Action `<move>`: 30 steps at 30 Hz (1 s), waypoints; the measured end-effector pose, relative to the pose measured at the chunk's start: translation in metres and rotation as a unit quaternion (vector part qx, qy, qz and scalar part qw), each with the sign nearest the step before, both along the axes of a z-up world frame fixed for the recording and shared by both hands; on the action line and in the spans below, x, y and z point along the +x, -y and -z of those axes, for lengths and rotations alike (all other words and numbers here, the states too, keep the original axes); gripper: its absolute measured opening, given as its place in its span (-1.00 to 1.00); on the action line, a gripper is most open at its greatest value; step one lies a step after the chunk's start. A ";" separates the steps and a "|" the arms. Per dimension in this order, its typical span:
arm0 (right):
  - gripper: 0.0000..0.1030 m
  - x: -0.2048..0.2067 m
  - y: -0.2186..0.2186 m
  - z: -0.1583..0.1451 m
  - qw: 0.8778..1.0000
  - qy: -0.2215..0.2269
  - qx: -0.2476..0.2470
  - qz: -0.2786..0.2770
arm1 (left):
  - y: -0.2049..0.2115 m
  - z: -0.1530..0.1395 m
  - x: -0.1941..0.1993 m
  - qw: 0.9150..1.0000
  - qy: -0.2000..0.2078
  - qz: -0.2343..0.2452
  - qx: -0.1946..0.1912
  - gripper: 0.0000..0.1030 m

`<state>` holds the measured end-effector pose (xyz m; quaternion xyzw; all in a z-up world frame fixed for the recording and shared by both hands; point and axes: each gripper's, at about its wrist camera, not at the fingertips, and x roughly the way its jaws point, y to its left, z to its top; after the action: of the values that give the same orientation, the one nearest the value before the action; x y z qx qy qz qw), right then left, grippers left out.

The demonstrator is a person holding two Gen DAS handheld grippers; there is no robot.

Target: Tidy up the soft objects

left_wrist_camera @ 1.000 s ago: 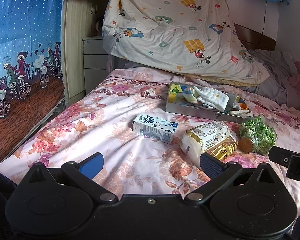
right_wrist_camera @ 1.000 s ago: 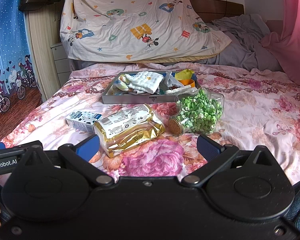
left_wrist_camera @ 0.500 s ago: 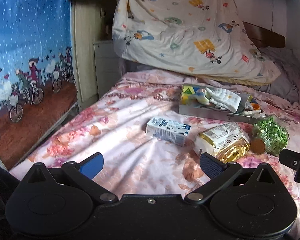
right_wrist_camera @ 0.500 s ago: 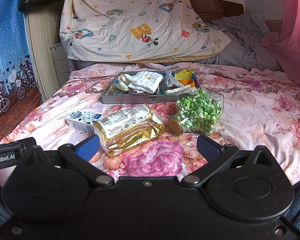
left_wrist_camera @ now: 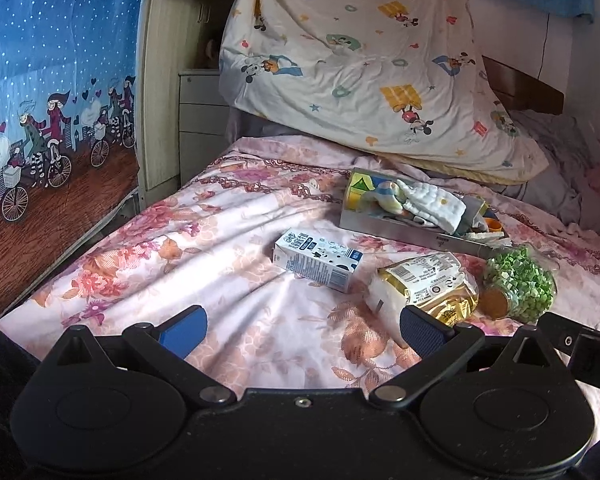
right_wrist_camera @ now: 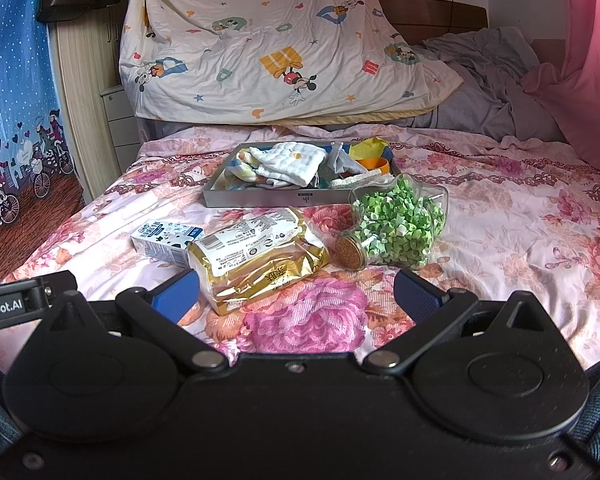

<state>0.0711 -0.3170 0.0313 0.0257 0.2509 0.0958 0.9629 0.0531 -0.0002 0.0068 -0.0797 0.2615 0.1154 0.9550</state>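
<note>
Both claws released, holding nothing: left gripper point(left_wrist_camera: 303, 326), right gripper point(right_wrist_camera: 296, 290). Gold bag point(right_wrist_camera: 260, 254) lies on the bedspread point(right_wrist_camera: 520, 240) between milk carton point(right_wrist_camera: 166, 240) and jar point(right_wrist_camera: 396, 228), tray point(right_wrist_camera: 260, 200) behind.

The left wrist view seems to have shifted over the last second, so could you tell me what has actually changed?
Only the left gripper moved: its view swung left, so the milk carton, gold packet and jar of green paper stars now sit further right in frame. Nothing was taken hold of or let go. The right gripper stayed put, both stayed open, and the items and grey tray lie unmoved on the bed.
</note>
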 end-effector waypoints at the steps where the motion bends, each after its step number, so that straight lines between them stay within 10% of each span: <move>1: 0.99 0.000 0.000 0.000 1.000 0.000 0.000 0.000 | 0.000 0.000 0.000 1.000 0.000 0.000 0.001 0.98; 30: 0.99 0.000 -0.001 0.000 1.000 -0.001 0.000 0.001 | 0.002 0.000 0.001 1.000 -0.003 0.005 0.006 0.98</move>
<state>0.0714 -0.3159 0.0313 0.0260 0.2515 0.0951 0.9628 0.0545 -0.0027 0.0067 -0.0726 0.2637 0.1123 0.9553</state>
